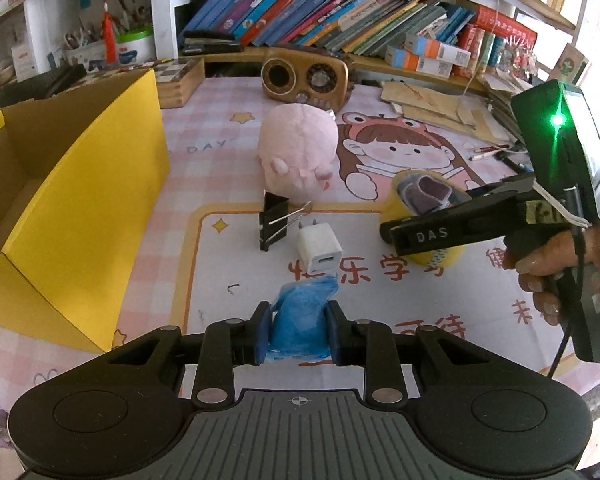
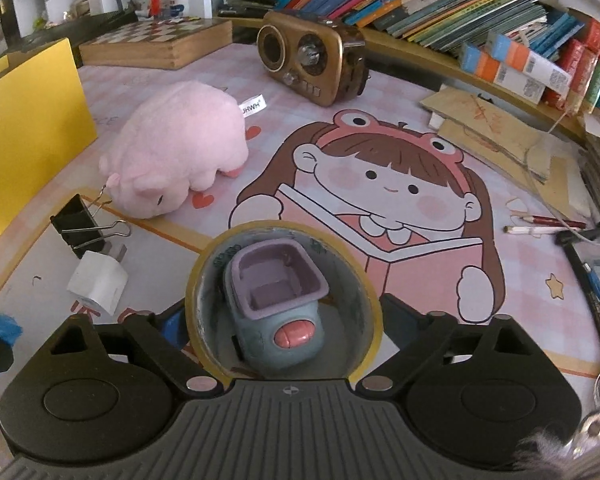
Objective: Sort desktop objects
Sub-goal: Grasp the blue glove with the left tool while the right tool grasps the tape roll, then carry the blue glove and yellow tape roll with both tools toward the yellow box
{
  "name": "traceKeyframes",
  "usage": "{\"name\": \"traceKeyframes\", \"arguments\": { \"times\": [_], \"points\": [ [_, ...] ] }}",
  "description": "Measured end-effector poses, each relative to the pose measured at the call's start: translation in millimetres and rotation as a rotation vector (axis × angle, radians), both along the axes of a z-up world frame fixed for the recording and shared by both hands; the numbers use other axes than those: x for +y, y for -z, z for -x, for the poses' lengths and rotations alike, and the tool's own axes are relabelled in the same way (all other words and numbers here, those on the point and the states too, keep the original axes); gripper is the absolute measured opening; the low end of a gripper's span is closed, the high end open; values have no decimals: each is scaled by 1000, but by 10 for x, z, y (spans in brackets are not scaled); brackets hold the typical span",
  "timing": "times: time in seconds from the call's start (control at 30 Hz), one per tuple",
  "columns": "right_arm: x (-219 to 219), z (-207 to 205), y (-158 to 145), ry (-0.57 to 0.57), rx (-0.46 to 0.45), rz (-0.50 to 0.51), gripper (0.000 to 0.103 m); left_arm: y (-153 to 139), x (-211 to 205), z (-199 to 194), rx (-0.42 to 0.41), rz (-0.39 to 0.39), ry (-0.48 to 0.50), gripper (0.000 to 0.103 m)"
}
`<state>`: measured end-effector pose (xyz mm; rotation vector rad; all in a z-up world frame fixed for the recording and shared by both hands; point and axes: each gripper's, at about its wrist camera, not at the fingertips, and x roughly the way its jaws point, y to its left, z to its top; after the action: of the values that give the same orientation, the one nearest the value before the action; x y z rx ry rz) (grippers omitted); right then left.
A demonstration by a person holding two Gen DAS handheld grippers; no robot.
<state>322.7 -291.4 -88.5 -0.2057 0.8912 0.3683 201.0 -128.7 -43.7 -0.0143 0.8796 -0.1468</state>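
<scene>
Left gripper: the left gripper (image 1: 299,330) is seen clenched on a crumpled blue plastic wad (image 1: 298,322) — both blue pads press into its sides, and the wad appears lifted just clear of the desk mat.
Right gripper: the right gripper (image 2: 283,314) is set astride a yellowish roll of adhesive tape (image 2: 374,312), one finger on each outer side; whether the pads actually press the roll cannot be told, since the fingertips are mostly hidden behind it.
Tape roll: it lies flat on the pink cartoon-printed desk mat (image 2: 420,168), and a small grey-blue toy with a lilac tub and pink button (image 2: 278,304) sits inside its ring.
Holding hand: a person's hand (image 1: 556,272) is seen wrapped round the right gripper's black handle.
Charger: a white cube-shaped USB plug adapter (image 1: 319,249) lies on the mat just beyond the blue wad.
Clip: a large black binder clip with wire handles (image 1: 274,222) stands just beside the adapter.
Plush: a pink plush pig (image 1: 298,146) rests further back, near the mat's middle.
Box: an open yellow cardboard box (image 1: 84,200) stands at the left — nothing of its contents can be made out.
Background: a brown retro-style radio (image 2: 312,60) stands before a shelf of leaning books.
</scene>
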Motion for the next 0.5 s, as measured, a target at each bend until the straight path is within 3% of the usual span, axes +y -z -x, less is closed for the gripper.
{"name": "traceKeyframes", "arguments": {
  "times": [0.13, 0.5],
  "points": [
    [44, 55, -69, -13, -47, 11, 82, -37, -10, 28, -10, 0, 6, 27],
    [-55, 332, -506, 55, -154, -97, 82, -172, 15, 108, -55, 18, 10, 26]
  ]
}}
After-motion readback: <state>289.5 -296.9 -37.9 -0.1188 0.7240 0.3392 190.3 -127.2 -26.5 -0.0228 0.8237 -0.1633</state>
